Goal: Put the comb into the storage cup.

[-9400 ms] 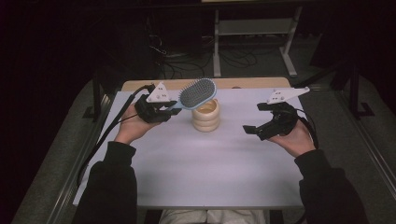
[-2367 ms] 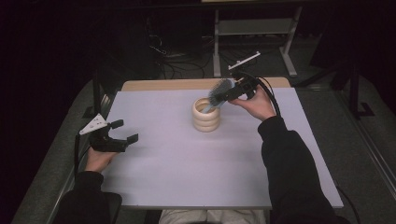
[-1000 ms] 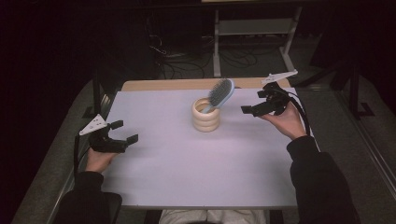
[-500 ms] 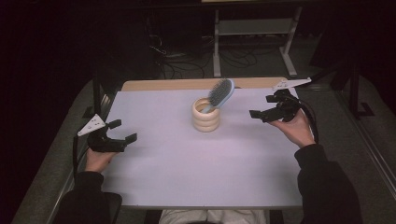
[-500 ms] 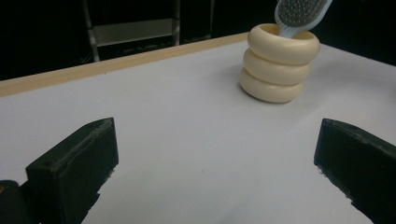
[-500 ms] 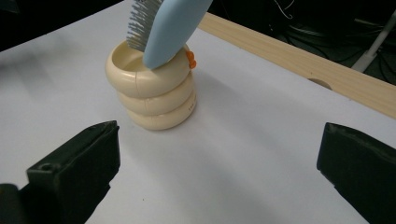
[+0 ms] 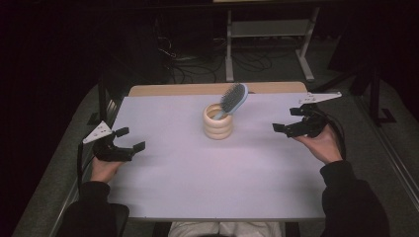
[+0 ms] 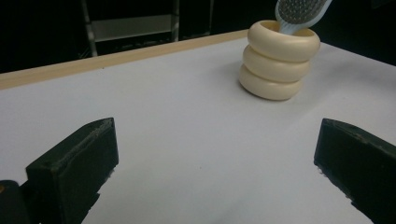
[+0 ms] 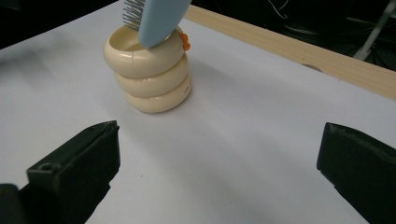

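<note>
We've got the hairbrush (image 7: 234,98) leaning toward the table's right edge, nearer our right gripper (image 7: 291,125) (both jaws wide open, empty).

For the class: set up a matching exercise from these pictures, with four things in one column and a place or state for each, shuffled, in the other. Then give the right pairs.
Column one:
1. light blue plastic hairbrush
2. cream ribbed holder of three stacked rings
3. left gripper
4. right gripper

Column two:
A. open, at the right edge of the white table
B. stands upright near the table's middle
C. leans handle-down in the holder
D. open, at the table's left edge

Pairs: 1-C, 2-B, 3-D, 4-A
</note>
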Demonstrator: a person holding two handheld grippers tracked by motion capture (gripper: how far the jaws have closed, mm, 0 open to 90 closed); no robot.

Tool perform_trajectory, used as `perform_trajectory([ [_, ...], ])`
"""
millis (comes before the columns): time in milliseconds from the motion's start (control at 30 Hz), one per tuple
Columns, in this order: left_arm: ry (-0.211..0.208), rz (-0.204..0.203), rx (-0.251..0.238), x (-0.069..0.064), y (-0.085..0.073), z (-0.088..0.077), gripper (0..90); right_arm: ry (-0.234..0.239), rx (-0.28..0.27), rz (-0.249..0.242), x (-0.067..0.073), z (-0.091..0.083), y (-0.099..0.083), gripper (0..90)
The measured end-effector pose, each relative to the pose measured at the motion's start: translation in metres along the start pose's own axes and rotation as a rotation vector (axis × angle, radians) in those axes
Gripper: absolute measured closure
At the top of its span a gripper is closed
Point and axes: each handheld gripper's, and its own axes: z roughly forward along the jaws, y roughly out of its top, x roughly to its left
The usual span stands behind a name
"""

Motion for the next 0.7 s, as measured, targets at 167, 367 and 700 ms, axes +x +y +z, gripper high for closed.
perform_trajectory([
  [167, -0.007, 0.008, 0.032, -0.001, -0.002, 0.004, 0.0, -0.004, -0.004, 0.008, -0.003, -0.004, -0.010, 0.0],
  [367, -0.003, 0.006, 0.044, -0.001, -0.003, 0.005, 0.0, -0.011, -0.012, 0.017, -0.008, -0.010, -0.017, 0.0],
  [700, -0.013, -0.002, 0.044, -0.001, -0.003, 0.006, 0.0, -0.019, -0.027, 0.028, -0.012, -0.016, -0.035, 0.0],
])
